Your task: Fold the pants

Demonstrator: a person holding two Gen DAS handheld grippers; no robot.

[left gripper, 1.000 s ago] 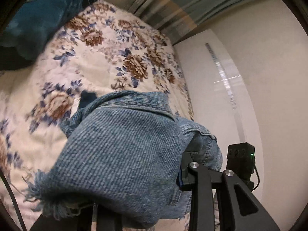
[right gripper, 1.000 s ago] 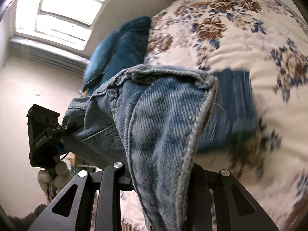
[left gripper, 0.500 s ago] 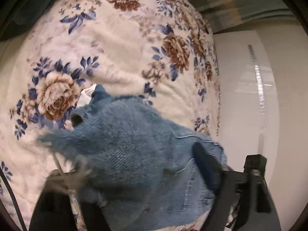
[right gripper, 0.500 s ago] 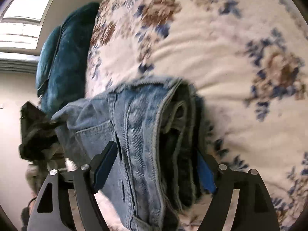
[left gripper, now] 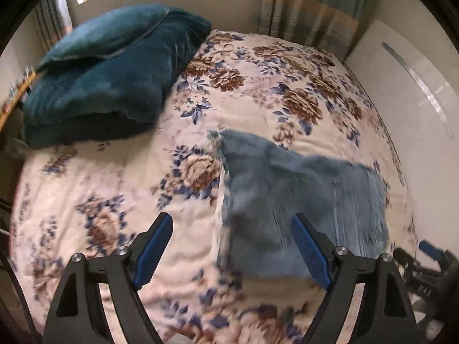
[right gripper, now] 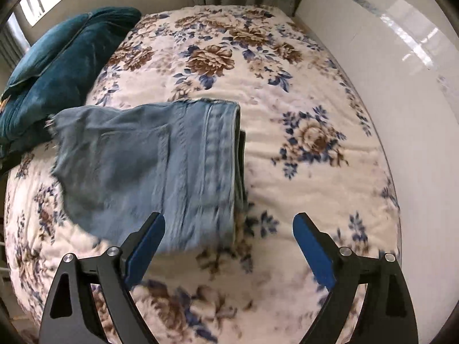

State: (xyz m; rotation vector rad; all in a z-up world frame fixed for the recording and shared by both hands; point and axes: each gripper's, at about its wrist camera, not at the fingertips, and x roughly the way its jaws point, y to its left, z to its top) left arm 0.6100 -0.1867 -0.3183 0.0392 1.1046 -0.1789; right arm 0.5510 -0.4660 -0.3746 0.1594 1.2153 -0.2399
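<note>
The folded blue denim pants [left gripper: 301, 206] lie flat on the floral bedspread [left gripper: 235, 109], frayed hem at the left edge of the bundle. In the right wrist view the pants [right gripper: 160, 172] show a back pocket and the waistband on their right side. My left gripper [left gripper: 231, 238] is open and empty, above the pants' near left corner. My right gripper [right gripper: 229, 238] is open and empty, above the pants' near right edge. The right gripper also shows at the lower right of the left wrist view [left gripper: 424, 261].
Teal pillows [left gripper: 103, 71] are stacked at the bed's far left, also in the right wrist view [right gripper: 57, 63]. A white glossy panel [right gripper: 401, 86] runs along the bed's right side. Curtains [left gripper: 304, 11] hang behind the bed.
Both grippers have let go of the pants and pulled back and up. The pants now lie folded on the bed. Both pairs of jaws have opened wide.
</note>
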